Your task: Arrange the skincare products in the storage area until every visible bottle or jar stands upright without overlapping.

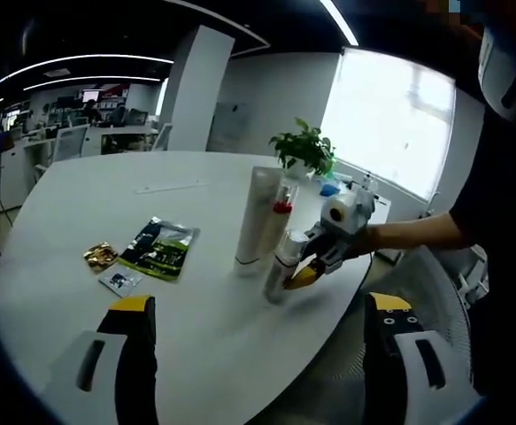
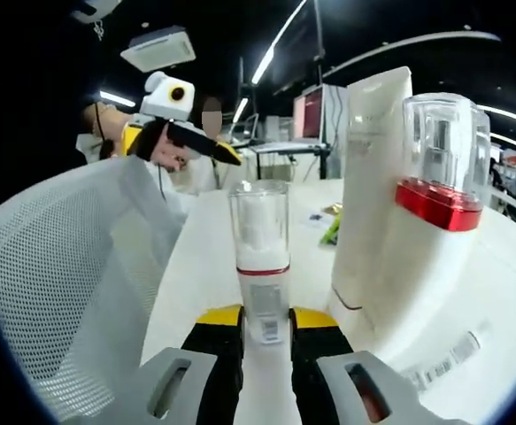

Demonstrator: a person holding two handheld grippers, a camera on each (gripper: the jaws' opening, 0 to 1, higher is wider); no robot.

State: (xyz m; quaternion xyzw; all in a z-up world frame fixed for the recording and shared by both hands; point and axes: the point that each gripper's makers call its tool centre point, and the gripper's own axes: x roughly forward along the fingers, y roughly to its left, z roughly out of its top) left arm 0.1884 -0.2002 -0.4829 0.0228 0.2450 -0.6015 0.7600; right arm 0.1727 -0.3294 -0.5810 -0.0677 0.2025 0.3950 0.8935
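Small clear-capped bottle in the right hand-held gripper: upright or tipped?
Upright. The small bottle stands vertical on the white table, cap up, with the right hand-held gripper closed on its base, beside the tall white tube.

Window (image 1: 390, 119) glare, heavy fisheye distortion

- your support is a white rounded table (image 1: 107, 190), spreading across the middle of the left gripper view.
- right of centre in that view you have a tall white tube (image 1: 256, 217) standing upright on its cap.
- just right of it stands a bottle with a red collar (image 1: 280, 221) and clear cap, touching or nearly touching the tube.
- in front of them, a smaller clear-capped bottle (image 1: 280, 266) stands upright near the table's right edge.
- at lower left of the tabletop lie flat a dark green sachet (image 1: 160, 248), a small gold packet (image 1: 100, 256) and a little pale packet (image 1: 120, 281).
- at the far edge, upper centre, a green plant (image 1: 304, 149).
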